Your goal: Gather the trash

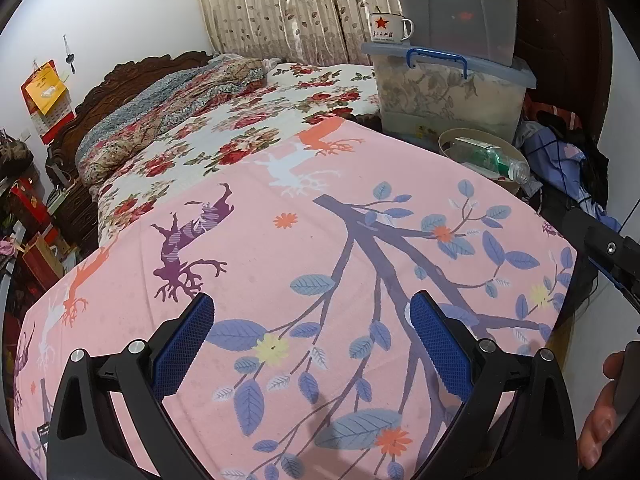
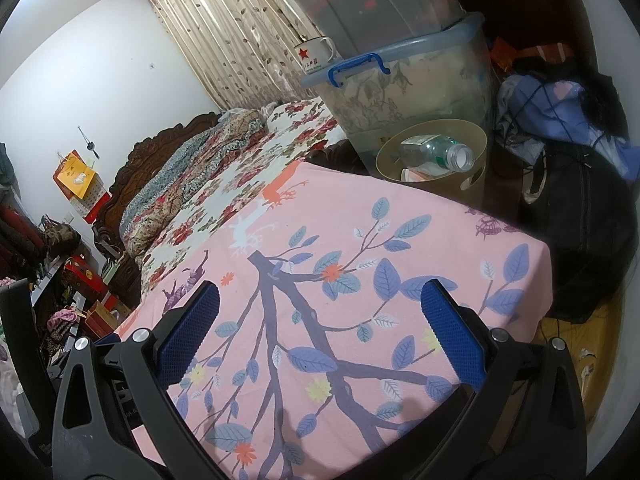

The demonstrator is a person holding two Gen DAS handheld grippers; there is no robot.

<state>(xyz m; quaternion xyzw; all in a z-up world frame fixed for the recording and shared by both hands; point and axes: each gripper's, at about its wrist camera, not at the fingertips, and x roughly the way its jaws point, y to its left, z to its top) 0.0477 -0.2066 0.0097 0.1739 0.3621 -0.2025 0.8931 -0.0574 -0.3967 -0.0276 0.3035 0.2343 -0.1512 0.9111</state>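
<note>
The left gripper and the right gripper both hang over the pink cloth with blue leaves and branches, each with its 2 blue pads spread wide and nothing between them. The clear plastic bottle with a green label lies on its side in the round tan waste bin just past the cloth's far edge, likely dropped there as trash. No other trash shows on the cloth.
</note>
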